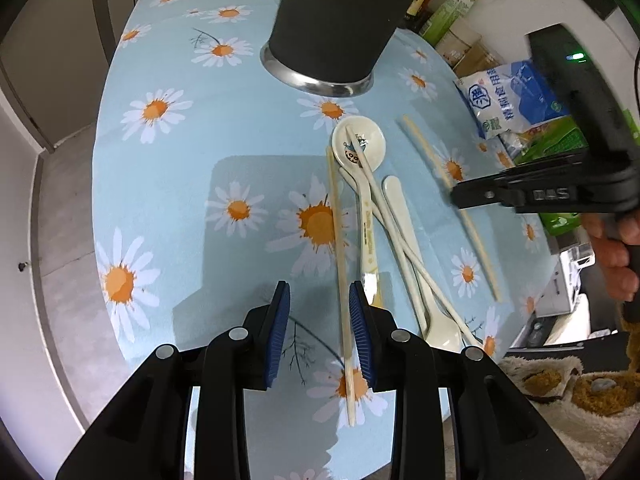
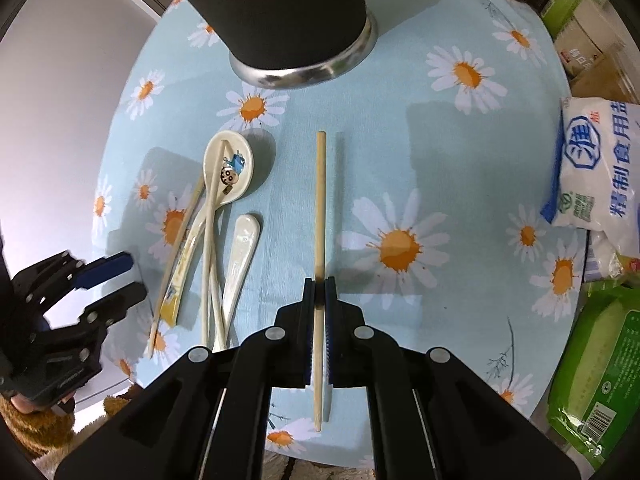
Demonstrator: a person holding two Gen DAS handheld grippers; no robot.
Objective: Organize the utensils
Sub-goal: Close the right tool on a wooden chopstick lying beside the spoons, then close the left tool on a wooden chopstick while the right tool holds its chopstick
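My right gripper (image 2: pixel 319 282) is shut on a wooden chopstick (image 2: pixel 320 192) and holds it just above the daisy tablecloth, where it casts a shadow. From the left wrist view that gripper (image 1: pixel 454 200) and its chopstick (image 1: pixel 424 148) are at the right. My left gripper (image 1: pixel 318 292) is open, pointing down over a second wooden chopstick (image 1: pixel 336 216) that lies between its jaws, close to the right pad. Beside it lie a cartoon-print spoon (image 1: pixel 360 144), a plain white spoon (image 1: pixel 396 196) and two white chopsticks (image 1: pixel 400 236), crossed in a pile. A black cup (image 1: pixel 332 20) with a steel base stands behind them.
A bag of salt (image 2: pixel 596 168) and a green package (image 2: pixel 600 360) sit at the table's right edge. Bottles and boxes (image 1: pixel 448 12) line the far right. The round table drops off to the floor at the left. A brown furry item (image 1: pixel 592 384) lies below the near right edge.
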